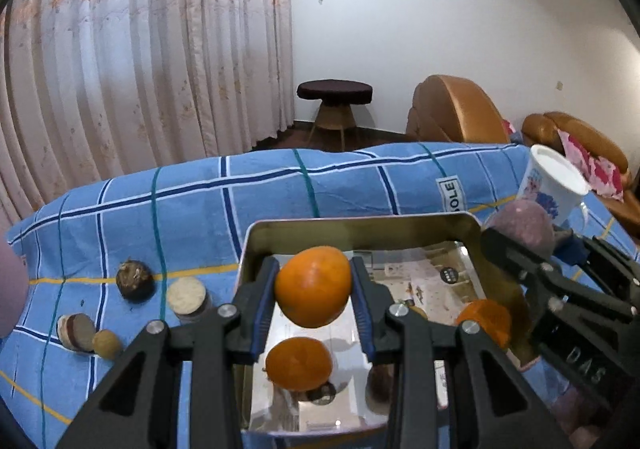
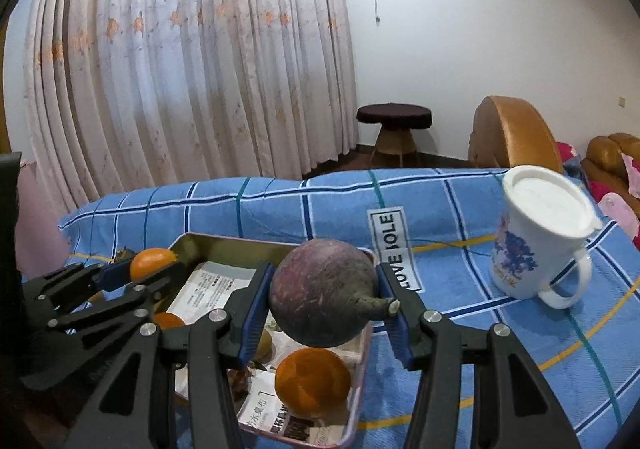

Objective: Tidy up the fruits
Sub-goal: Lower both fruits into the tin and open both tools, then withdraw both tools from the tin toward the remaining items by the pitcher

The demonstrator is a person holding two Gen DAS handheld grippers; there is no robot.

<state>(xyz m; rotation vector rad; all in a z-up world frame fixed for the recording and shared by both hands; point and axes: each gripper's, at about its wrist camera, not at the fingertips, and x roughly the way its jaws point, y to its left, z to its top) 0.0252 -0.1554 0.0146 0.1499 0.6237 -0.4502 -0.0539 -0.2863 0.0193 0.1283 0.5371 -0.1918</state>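
Observation:
My left gripper (image 1: 314, 287) is shut on an orange (image 1: 313, 286) and holds it above a metal tray (image 1: 360, 227) on the blue checked cloth. Two more oranges lie in the tray, one (image 1: 299, 363) below the held fruit and one (image 1: 486, 321) at the right. My right gripper (image 2: 322, 299) is shut on a dark purple round fruit (image 2: 322, 293) with a stem, over the tray's (image 2: 224, 243) right side; an orange (image 2: 313, 381) lies under it. The right gripper also shows at the right of the left wrist view (image 1: 520, 245), and the left gripper (image 2: 132, 273) at the left of the right wrist view.
A white lidded mug (image 2: 538, 241) stands on the cloth right of the tray. Left of the tray lie a dark round fruit (image 1: 135, 280), a pale round piece (image 1: 187, 295) and two small ones (image 1: 76, 331). A stool (image 1: 334, 105) and sofas stand beyond the table.

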